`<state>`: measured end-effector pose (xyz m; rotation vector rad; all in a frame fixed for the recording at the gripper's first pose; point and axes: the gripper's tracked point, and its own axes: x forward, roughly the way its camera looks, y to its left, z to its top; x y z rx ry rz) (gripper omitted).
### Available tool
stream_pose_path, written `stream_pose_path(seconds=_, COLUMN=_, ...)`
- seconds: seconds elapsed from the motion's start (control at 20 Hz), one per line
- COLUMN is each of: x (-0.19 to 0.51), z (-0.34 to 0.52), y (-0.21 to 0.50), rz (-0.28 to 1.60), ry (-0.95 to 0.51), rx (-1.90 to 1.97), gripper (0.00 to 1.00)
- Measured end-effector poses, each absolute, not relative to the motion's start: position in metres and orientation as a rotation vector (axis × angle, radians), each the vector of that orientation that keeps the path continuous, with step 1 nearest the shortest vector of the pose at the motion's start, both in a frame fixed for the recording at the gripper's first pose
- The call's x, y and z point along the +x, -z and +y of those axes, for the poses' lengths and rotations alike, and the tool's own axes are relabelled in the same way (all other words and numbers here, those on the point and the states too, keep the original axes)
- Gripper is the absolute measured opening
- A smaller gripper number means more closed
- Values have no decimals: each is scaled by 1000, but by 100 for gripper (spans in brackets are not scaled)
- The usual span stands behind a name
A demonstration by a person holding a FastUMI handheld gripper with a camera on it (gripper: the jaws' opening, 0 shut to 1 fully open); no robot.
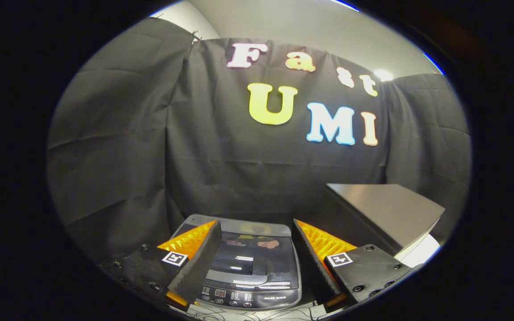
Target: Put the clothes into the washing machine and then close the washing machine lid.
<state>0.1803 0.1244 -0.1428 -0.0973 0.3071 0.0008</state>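
A small grey top-loading washing machine (250,267) sits low ahead, seen between my two fingers. Its dark glossy lid (257,254) lies flat and shut, reflecting the booth. A control panel (239,296) with small buttons runs along its near edge. My gripper (256,229) is open above the machine, with the left finger (194,249) and the right finger (324,249) spread to either side of the lid and nothing between them. No clothes are visible.
A dark table or box top (386,209) with a pale edge stands to the right of the washer, beyond the right finger. Black cloth walls close in behind and on both sides. Thin cables (257,314) lie on the pale surface in front of the washer.
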Motion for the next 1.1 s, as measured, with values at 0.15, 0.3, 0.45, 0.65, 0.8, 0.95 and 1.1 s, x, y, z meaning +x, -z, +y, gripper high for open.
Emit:
stream_pose_path(seconds=0.15, x=159, z=112, y=106, rz=245, ry=-8, rx=-109, gripper=98)
stream_pose_path(seconds=0.3, x=133, z=96, y=69, rz=187, ry=0, rx=-91, gripper=98)
stream_pose_path(seconds=0.45, x=109, z=80, y=40, rz=149, ry=8, rx=-80, gripper=98)
stream_pose_path(seconds=0.65, x=73, z=61, y=13, rz=115, ry=4, rx=-70, gripper=98)
stream_pose_path(seconds=0.8, x=45, z=48, y=-5, rz=88, ry=-2, rx=-50, gripper=98)
stream_pose_path(seconds=0.95, x=20, z=38, y=-21, rz=64, ry=-1, rx=-43, gripper=98)
stream_pose_path(seconds=1.1, x=1, z=36, y=-31, rz=51, ry=-2, rx=-20, gripper=98)
